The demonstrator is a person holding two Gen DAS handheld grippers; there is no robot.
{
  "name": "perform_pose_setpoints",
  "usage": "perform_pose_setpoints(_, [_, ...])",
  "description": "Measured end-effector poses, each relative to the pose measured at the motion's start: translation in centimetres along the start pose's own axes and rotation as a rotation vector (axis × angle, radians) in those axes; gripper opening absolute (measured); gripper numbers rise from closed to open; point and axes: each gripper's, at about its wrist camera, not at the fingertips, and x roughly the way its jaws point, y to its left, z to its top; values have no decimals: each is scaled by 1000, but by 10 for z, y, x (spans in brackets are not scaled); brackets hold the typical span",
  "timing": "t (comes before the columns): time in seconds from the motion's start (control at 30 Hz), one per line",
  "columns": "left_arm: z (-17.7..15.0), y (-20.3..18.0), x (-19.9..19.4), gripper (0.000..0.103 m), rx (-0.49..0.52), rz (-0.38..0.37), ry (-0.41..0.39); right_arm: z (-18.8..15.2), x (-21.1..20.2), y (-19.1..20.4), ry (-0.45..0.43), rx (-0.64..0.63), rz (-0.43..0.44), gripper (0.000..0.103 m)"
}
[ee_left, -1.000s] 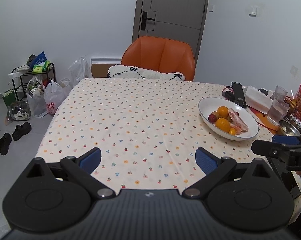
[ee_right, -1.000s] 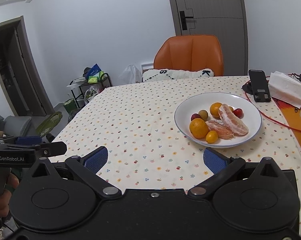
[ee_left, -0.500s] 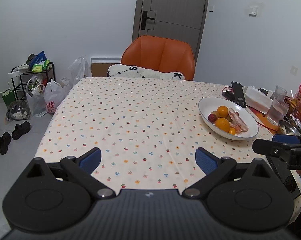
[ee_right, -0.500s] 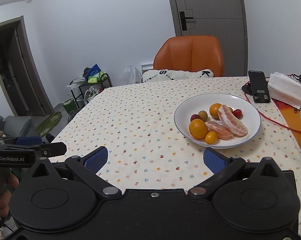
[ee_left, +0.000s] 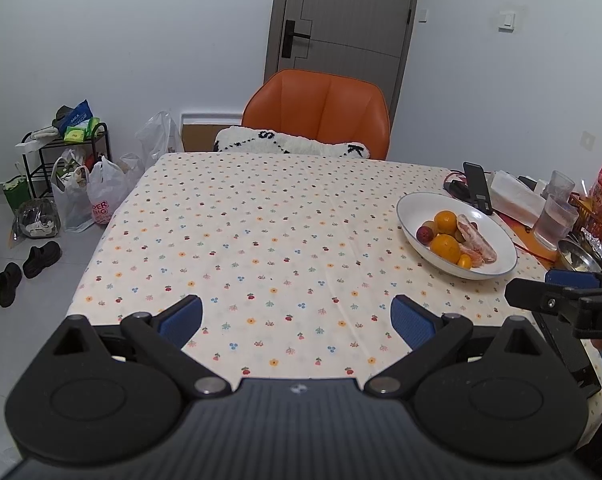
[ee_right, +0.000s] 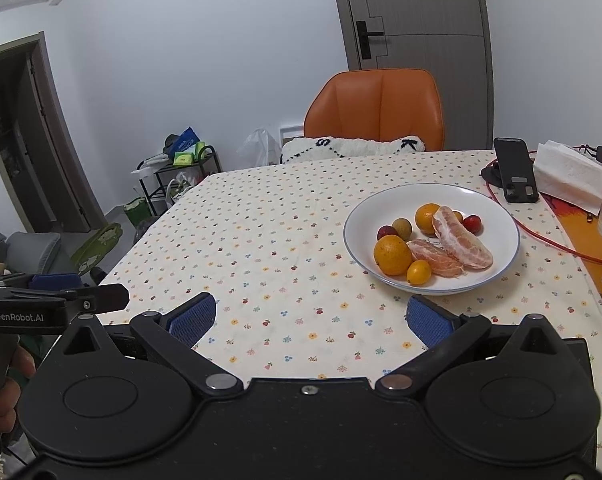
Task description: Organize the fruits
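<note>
A: Right gripper (ee_right: 311, 318) is hovering with jaws apart and empty, near the plate (ee_right: 355, 220) of fruit on the worktop (ee_right: 261, 240).

B: Left gripper (ee_left: 297, 316), likewise spread, is idling. Approach the front orange (ee_right: 392, 255) from above, avoiding the peeled segments (ee_right: 461, 240).

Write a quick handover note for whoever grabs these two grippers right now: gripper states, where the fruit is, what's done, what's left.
Left gripper: open, empty, over the tablecloth near the table's front edge.
Right gripper: open, empty, just short of the white plate.
Fruit: all on the plate, at the table's right side: two oranges, two peeled citrus segments, a kumquat, a longan and small red fruits.
Done: nothing picked up yet.
Left: all of the sorting; the right gripper is the nearer one.
</note>
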Motion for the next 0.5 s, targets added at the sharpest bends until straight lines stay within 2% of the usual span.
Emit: perform_pose_setpoints(0.5, [1, 0, 0, 99, 0, 0, 2, 1, -2, -1, -4, 1, -4, 103])
